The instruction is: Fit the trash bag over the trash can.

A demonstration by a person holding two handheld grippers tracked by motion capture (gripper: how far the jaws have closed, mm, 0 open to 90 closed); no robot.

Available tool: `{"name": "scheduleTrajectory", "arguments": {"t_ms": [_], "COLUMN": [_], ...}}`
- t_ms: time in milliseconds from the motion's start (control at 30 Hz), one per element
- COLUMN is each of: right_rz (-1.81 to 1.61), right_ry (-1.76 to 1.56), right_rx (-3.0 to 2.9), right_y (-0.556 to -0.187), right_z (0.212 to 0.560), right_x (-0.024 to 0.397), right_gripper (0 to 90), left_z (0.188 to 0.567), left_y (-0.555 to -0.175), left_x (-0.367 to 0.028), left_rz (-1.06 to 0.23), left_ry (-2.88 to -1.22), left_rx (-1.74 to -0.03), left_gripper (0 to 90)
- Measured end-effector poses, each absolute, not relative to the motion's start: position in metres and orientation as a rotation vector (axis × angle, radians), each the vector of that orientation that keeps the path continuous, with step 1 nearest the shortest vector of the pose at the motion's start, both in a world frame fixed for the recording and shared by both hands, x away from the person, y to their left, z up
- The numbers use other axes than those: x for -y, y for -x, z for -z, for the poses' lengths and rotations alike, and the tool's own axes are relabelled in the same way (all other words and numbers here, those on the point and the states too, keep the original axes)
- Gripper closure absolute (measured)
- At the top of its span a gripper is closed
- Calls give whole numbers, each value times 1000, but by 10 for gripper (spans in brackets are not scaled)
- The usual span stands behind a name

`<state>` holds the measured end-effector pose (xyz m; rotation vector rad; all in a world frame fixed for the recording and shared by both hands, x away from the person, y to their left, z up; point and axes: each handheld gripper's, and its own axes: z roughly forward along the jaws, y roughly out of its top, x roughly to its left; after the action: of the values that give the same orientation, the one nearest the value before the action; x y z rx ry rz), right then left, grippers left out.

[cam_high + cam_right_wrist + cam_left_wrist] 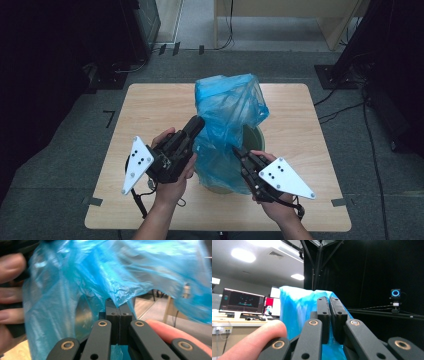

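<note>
Holding a black gripper in each hand, with both forearms coming in from the near edge of the wooden table (150,105). Gripping the left gripper (196,125) with the left hand (172,172), fingers wrapped round its body, wrist bent so the jaws are pointing up and away toward the blue plastic bag (227,107). Showing the grey three-cornered plate on the outer side of that gripper, tilted toward the table's left side. Pinching a fold of the bag with the left gripper (330,312): jaws pressed almost together, blue plastic caught between them and hanging down below in the left gripper view. Resting a fingertip (257,338) just beside those jaws in that view.

Gripping the right gripper (236,150) with the right hand (272,202), jaws pointing up and to the left into the lower part of the bag. Lying flatter than the other, with its grey plate facing up. Pinching the bag too: jaws of the right gripper (118,307) pressed tight together, with the thin blue plastic nipped at their tips and bunching above them.

Standing up tall near the middle of the table, the bag is puffing out between the two grippers and draping over a round green bucket (256,137). Sitting on the table just in front of the hands, the bucket is peeking out behind the bag on the right side. Showing through the plastic as a pale curve in the right gripper view.
</note>
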<state>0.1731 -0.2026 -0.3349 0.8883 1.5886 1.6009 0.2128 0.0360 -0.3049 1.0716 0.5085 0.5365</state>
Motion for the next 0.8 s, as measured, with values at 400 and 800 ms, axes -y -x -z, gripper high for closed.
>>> {"name": "scheduleTrajectory", "arguments": {"t_ms": [400,800], "right_rz": [-1489,-1437], "right_ry": [-960,-1015], "right_rx": [-1478,-1449], "right_y": [-165,-158], "right_z": [338,341], "right_x": [235,263], "right_gripper": [900,900], "left_z": [324,338], "left_y": [-205,-201], "left_x": [-73,-106], "left_rz": [-569,-609], "left_ry": [-1109,-1126], "left_rx": [-570,-653], "left_gripper": [896,900]}}
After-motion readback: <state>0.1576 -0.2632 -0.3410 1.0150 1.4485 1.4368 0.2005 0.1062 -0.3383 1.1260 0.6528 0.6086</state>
